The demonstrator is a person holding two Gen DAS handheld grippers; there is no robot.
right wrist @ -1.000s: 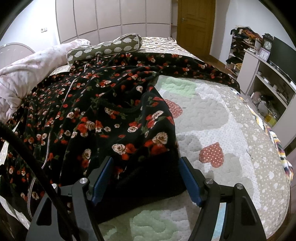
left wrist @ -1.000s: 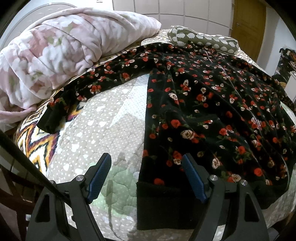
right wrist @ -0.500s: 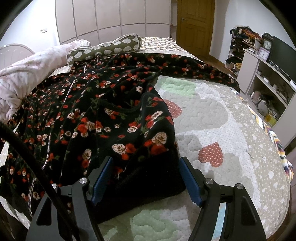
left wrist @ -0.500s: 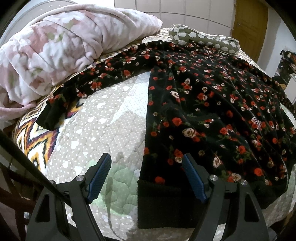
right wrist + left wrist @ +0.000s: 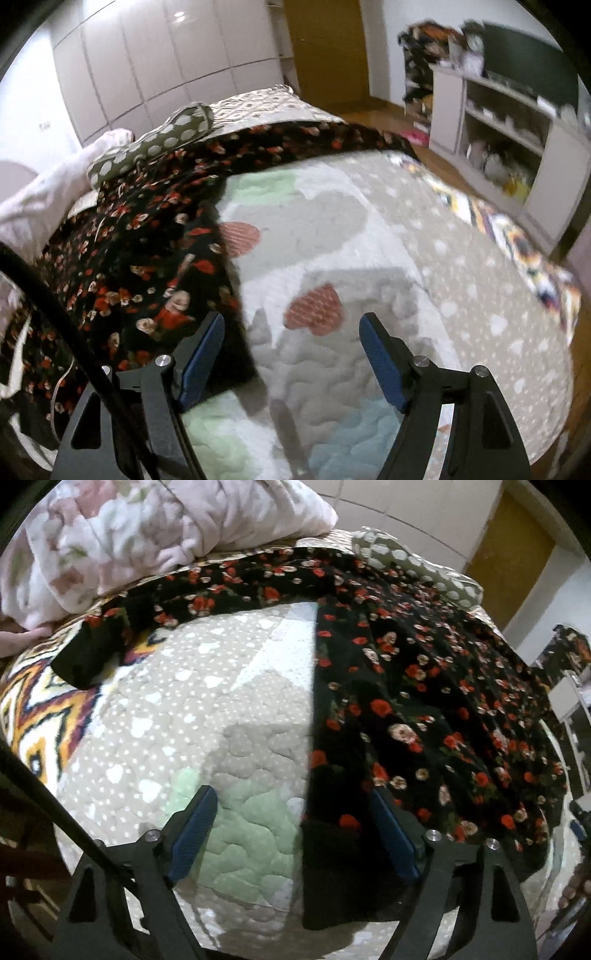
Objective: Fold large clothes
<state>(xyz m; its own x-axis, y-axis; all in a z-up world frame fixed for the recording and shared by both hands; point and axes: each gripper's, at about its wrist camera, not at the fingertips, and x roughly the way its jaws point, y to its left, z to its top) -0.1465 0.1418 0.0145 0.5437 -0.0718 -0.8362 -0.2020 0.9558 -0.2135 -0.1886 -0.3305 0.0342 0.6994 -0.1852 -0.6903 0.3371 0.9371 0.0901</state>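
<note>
Swinging right gripper (image 5: 291, 354) off jacket (image 5: 147, 258), now over bare quilt (image 5: 369, 258), jaws spread, empty. Left gripper (image 5: 295, 827) spread, straddling hem corner at 6 o'clock. Jacket flat on bed; fold not started.

Both wrist views low over bed (image 5: 229, 716)

Domestic bedroom. A bed (image 5: 424, 280) was covered by a quilted spread (image 5: 207, 716) patterned with dots and hearts; a pink floral comforter (image 5: 140, 535) lay bunched at one side and a spotted pillow (image 5: 162, 136) sat near the head. A floral garment (image 5: 424, 701) was spread across the bed. White wardrobe doors (image 5: 166, 62) lined the far wall beside a wooden door (image 5: 328, 48), and open shelving (image 5: 509, 147) held household clutter
</note>
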